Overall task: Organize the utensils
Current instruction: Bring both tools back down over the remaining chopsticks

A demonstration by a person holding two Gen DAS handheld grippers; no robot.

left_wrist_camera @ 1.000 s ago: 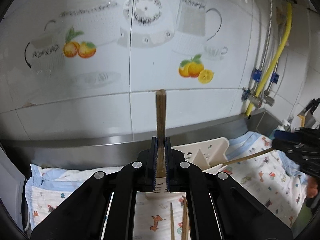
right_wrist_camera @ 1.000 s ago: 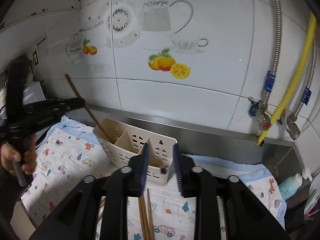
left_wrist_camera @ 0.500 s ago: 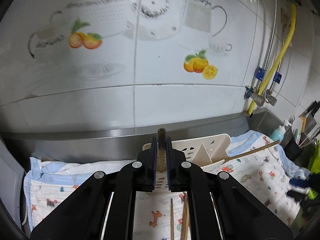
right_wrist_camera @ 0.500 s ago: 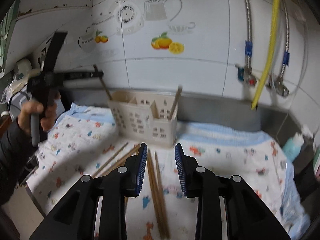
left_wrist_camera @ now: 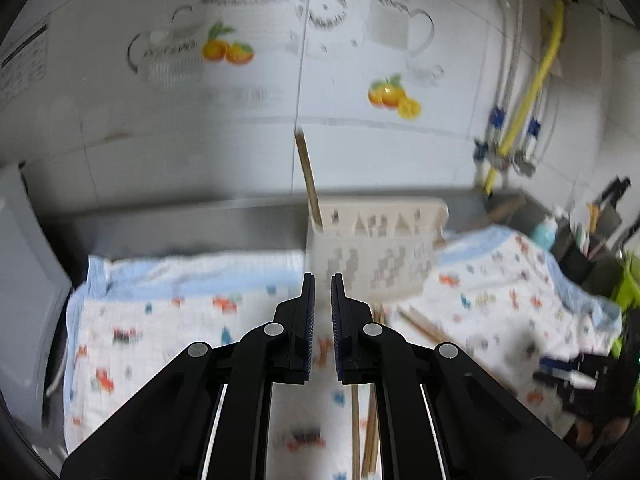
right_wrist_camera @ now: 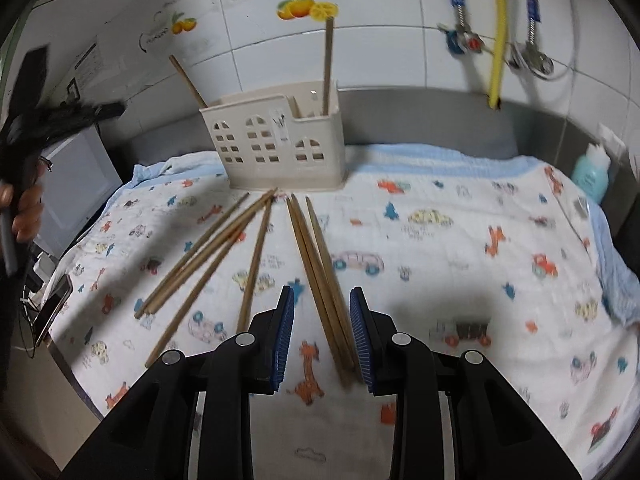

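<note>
Wooden chopsticks are the job here, and the cream plastic holder (right_wrist_camera: 276, 140) shaped like a little house is where they belong. Two are already standing in it: one (right_wrist_camera: 187, 80) leaning out of its left end, one (right_wrist_camera: 328, 66) upright in its right compartment. Seven or so lie on the printed cloth (right_wrist_camera: 460, 240) in front of the holder, fanned towards me, a left bunch (right_wrist_camera: 208, 256) and a tight right bunch (right_wrist_camera: 316, 264).

Hovering over the near ends of that right bunch, the right gripper (right_wrist_camera: 322, 332) has its jaws well apart and nothing between them. Off to the holder's left, the left gripper (left_wrist_camera: 322, 322) has its jaws nearly together with only a slim gap, and it carries nothing; its view is blurred.

So I'd judge we're between placements, at the picking-up step. The next move calls for the right gripper to drop onto one stick, close, and avoid dragging its neighbours, which lie touching.
</note>
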